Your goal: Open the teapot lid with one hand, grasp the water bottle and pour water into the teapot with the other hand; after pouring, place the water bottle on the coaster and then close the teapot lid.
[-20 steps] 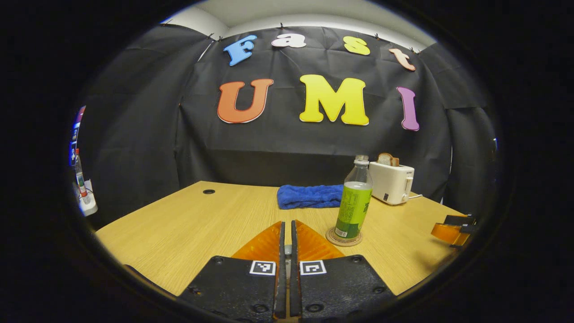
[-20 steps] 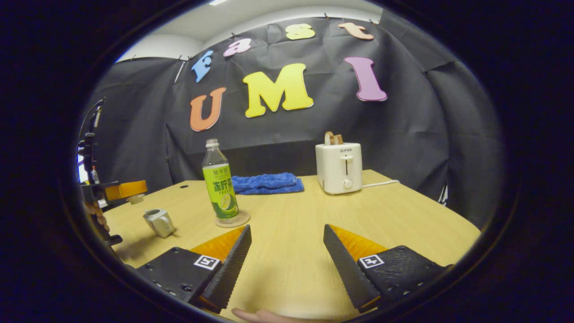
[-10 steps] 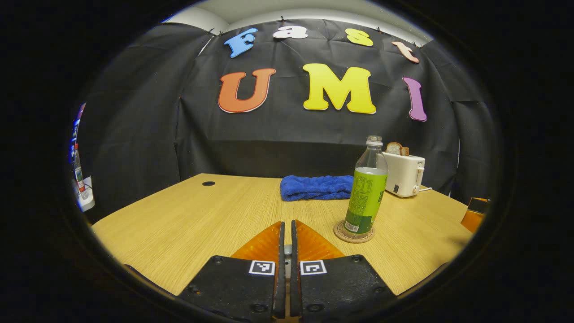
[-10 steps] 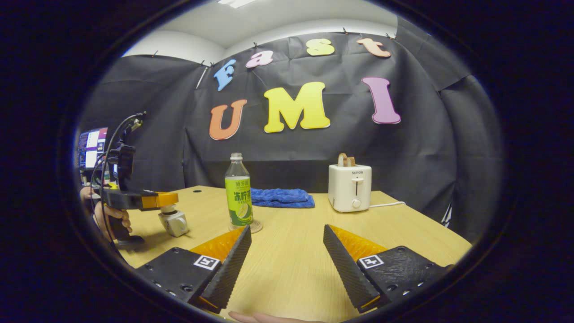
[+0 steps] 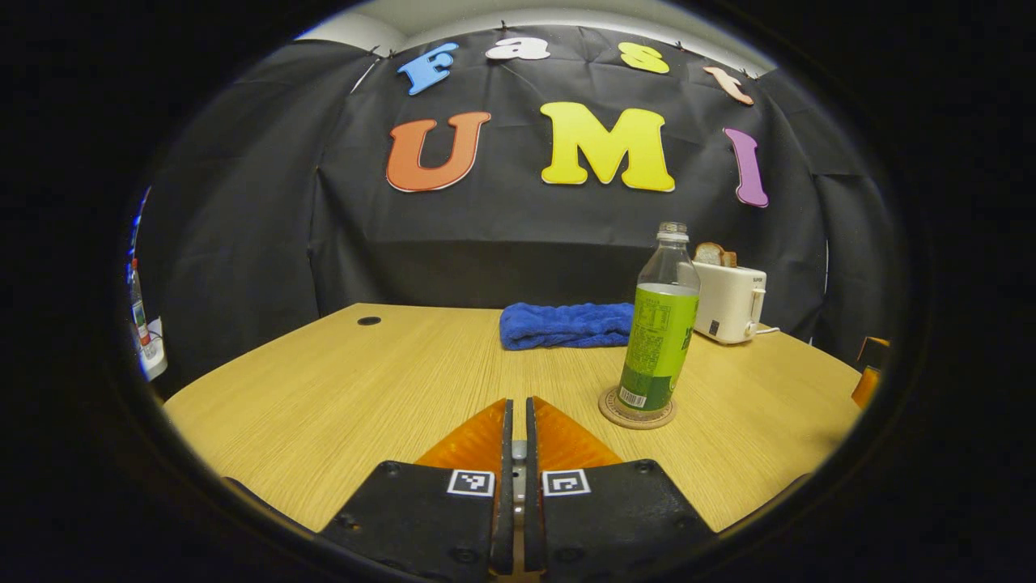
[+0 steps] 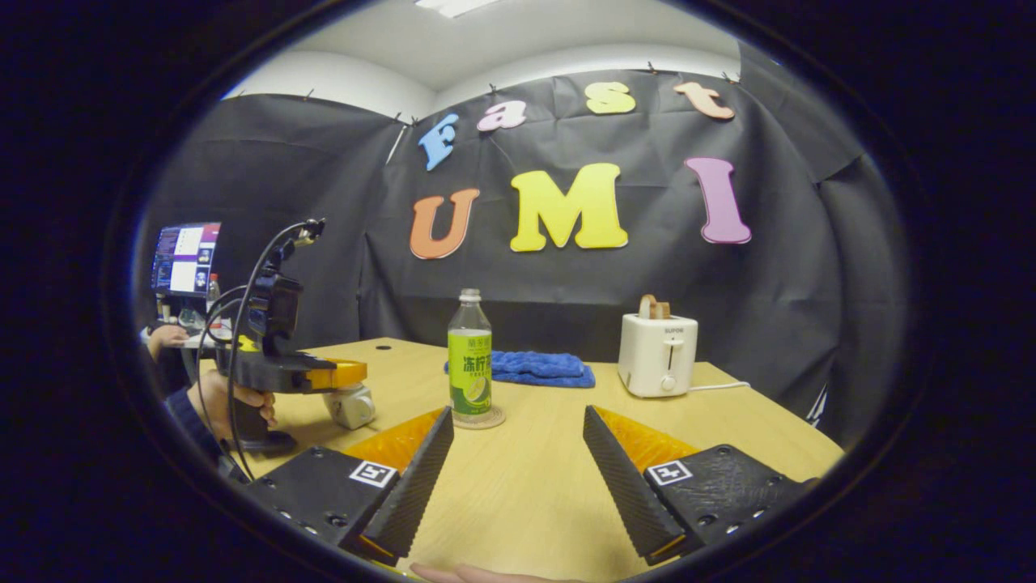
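Wooden table [image 6: 526, 478] carries the water bottle [image 6: 469, 356], upright on its coaster [image 6: 479, 419]. Left gripper [image 6: 344, 374] sits closed tight right over the small teapot [image 6: 350, 405]; whether it pinches the lid, can't tell. Right gripper [image 6: 518, 478] hangs wide open, holding nothing.

One water bottle [image 6: 470, 354] stands at centre frame on one round coaster [image 6: 477, 419]. There is one folded blue towel [image 6: 538, 368], one white toaster [image 6: 657, 355] at right of centre, and one small teapot [image 6: 350, 405] at lower left.
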`<state>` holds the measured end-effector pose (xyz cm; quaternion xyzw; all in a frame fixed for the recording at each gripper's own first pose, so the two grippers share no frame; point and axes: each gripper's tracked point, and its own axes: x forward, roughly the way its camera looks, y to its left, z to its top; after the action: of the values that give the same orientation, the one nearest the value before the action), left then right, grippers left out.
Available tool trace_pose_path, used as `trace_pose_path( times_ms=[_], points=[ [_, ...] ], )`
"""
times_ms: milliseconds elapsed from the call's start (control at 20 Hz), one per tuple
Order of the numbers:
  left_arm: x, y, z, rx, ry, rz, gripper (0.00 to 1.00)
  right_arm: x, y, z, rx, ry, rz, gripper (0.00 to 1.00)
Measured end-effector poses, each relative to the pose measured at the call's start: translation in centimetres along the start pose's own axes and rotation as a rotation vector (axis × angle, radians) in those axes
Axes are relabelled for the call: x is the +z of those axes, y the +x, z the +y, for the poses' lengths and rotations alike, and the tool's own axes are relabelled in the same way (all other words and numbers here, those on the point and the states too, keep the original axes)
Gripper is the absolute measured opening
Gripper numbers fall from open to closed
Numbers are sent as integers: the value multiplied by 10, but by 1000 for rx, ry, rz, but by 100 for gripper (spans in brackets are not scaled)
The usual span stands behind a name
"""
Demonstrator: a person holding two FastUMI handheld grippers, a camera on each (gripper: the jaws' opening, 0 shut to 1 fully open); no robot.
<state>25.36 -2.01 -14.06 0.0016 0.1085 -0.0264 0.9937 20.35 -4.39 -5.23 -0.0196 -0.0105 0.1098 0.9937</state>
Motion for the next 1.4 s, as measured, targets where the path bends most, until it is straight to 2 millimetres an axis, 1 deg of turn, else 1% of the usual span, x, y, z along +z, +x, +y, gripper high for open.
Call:
trace_pose_path(
  times_ms=[100,150,200,250,300,350,450,500,550,650,700,750,800,850,900,950,1000,1050,1150,1200,1300,1350,1400],
  points=[
    [1,-2,1,-3,1,1,9,-1,-7,8,9,17,20,96],
    [0,-2,0,-7,2,5,10,0,-11,8,1,12,22,96],
    [-1,-3,-2,-8,3,7,11,1,-15,8,-7,5,21,99],
    [1,-5,0,1,7,7,20,2,-19,9,-13,-2,21,96],
    [1,-8,3,12,13,8,28,3,-24,11,-20,-11,21,96],
    [3,-12,6,23,17,8,46,5,-30,12,-28,-20,20,96],
    [10,-25,3,12,8,-1,53,9,-41,12,-63,-44,14,96],
    [14,-35,-1,0,1,-5,54,12,-48,11,-91,-56,10,96],
    [18,-44,-5,-11,-4,-8,58,14,-56,12,-110,-65,7,96],
    [27,-68,-9,-20,6,-27,64,17,-71,22,-117,-64,6,96],
    [31,-79,-11,-20,13,-38,66,20,-79,24,-126,-59,6,96],
    [36,-92,-13,-19,16,-49,80,22,-87,26,-138,-50,7,98],
    [40,-104,-12,-17,14,-56,84,25,-95,25,-165,-47,4,95],
    [43,-117,-13,-17,6,-63,89,31,-104,25,-189,-54,-8,97],
    [46,-130,-15,-22,-7,-66,92,35,-111,25,-214,-62,-14,98],
    [47,-142,-16,-27,-20,-63,93,38,-119,26,-231,-67,-25,95],
    [49,-156,-16,-30,-33,-63,93,41,-128,28,-237,-72,-31,98],
    [52,-170,-16,-28,-40,-68,96,41,-136,32,-237,-81,-30,95],
    [61,-196,-17,-25,-48,-90,97,41,-151,32,-249,-94,-29,95],
    [65,-209,-22,-38,-51,-103,97,44,-158,34,-251,-90,-37,95],
    [67,-233,-34,-67,-46,-110,97,47,-163,38,-250,-91,-26,95],
    [68,-244,-39,-75,-43,-110,97,45,-166,38,-254,-86,-7,95],
    [69,-255,-41,-73,-36,-118,97,47,-169,38,-257,-65,-1,96]
  ],
)
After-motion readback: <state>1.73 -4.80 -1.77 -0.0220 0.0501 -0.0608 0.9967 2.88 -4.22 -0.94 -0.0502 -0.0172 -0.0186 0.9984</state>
